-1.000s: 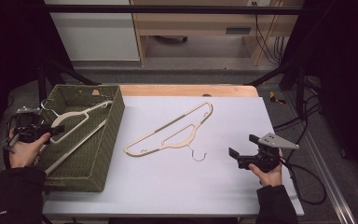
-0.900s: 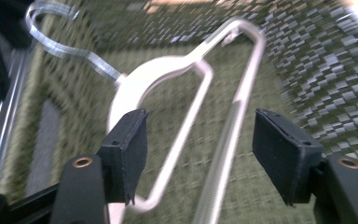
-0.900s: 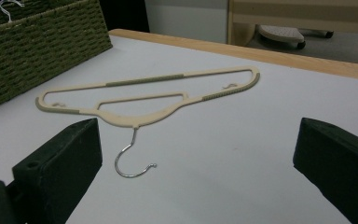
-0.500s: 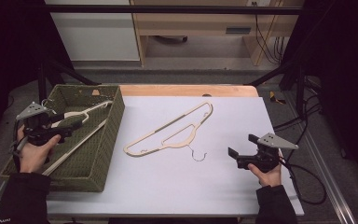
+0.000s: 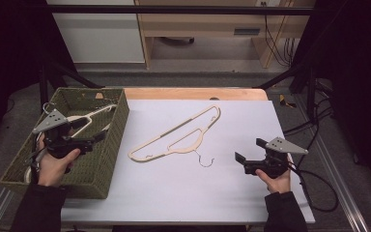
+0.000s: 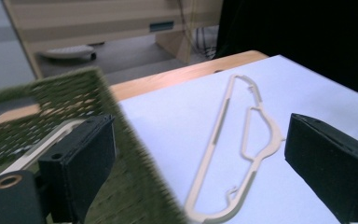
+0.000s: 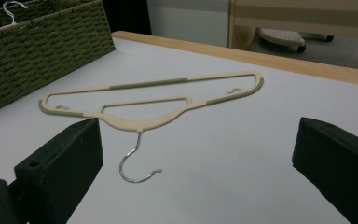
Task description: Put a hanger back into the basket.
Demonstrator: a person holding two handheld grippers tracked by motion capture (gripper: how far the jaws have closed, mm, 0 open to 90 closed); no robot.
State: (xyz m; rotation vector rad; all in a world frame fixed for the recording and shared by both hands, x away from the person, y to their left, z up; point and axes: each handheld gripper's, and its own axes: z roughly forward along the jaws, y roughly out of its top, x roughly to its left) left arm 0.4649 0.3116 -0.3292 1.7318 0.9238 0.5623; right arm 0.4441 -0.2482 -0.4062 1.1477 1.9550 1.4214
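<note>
**Black grippers, dark sleeves**

Each hand carries a black two-jaw gripper: the left gripper (image 5: 96, 137) and right gripper (image 5: 239, 158) have blocky black jaws, a grey three-cornered plate on top and a trailing black cable. Both sleeves are dark

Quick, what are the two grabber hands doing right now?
Left gripper: open, holding nothing; its jaws have just been opening, over the basket.
Right gripper: open, holding nothing.

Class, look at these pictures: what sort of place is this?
Probably a lab or workshop test bench: a white-topped table, loose cables beside it, and handheld grippers working by a woven basket.
</note>
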